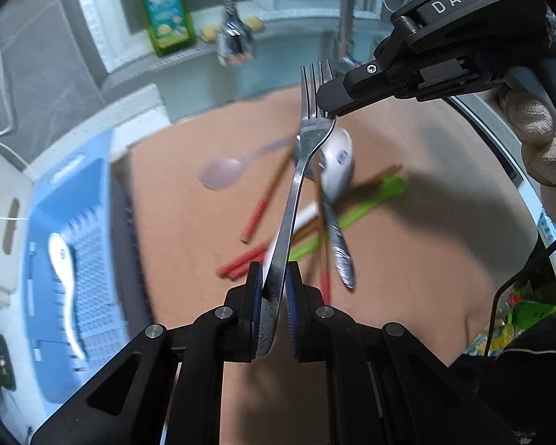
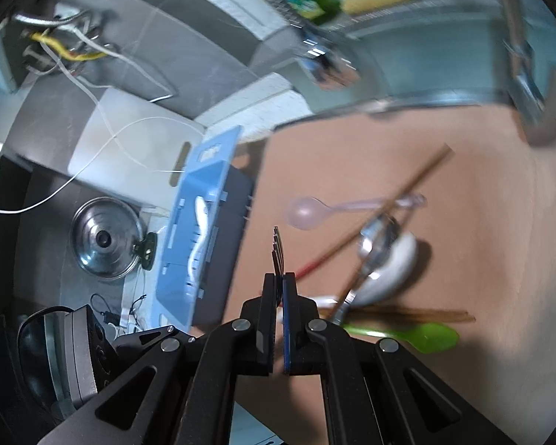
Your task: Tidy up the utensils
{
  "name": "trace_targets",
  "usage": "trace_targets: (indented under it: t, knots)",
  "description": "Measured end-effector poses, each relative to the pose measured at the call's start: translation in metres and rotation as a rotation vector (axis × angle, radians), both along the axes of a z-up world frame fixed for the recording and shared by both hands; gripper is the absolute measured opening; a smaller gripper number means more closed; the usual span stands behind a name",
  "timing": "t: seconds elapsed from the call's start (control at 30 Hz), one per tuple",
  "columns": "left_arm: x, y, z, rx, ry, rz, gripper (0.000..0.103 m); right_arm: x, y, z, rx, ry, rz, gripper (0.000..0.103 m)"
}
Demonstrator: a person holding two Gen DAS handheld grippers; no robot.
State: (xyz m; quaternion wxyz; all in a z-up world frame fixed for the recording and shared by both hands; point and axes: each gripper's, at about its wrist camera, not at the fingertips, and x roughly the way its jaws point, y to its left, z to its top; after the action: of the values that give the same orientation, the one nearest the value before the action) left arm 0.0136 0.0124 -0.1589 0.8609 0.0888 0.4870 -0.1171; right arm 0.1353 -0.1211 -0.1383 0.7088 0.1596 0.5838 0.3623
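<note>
From the left wrist, the left gripper (image 1: 274,296) fingers clamp the fork (image 1: 296,193) by its handle above the surface (image 1: 407,259), while the right gripper (image 1: 331,105) pinches its tines. From the right wrist, the right gripper (image 2: 280,311) fingers are closed on the tines, so one hand should let go before the fork goes to the blue tray (image 2: 189,230).

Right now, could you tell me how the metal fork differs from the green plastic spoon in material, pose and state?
The fork is shiny metal; the green spoon is bright plastic. The fork is lifted clear of the brown surface, while the green spoon lies flat on it. The fork is gripped at both ends, handle in the left gripper and tines in the right gripper; the green spoon is ungripped, among the chopsticks. Both are long-handled utensils.
</note>
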Motion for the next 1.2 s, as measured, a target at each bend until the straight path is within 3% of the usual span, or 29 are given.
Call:
trace_targets:
  t: [0.23,0.5,0.77,1.2]
  knots:
    - [0.002,0.038,0.020,0.029,-0.058,0.079,0.010,0.014,0.057,0.027,0.008,-0.063,0.091,0.003]
    - [0.008,0.094,0.021,0.040,-0.055,0.194,0.009,0.031,0.145,0.030,0.001,-0.086,0.207,0.003]
    - [0.018,0.142,-0.003,0.025,0.010,0.282,0.008,0.049,0.220,-0.003,-0.071,-0.060,0.310,0.003]
    - [0.042,0.160,-0.048,-0.031,0.176,0.304,0.009,0.063,0.285,-0.060,-0.242,-0.024,0.439,0.003]
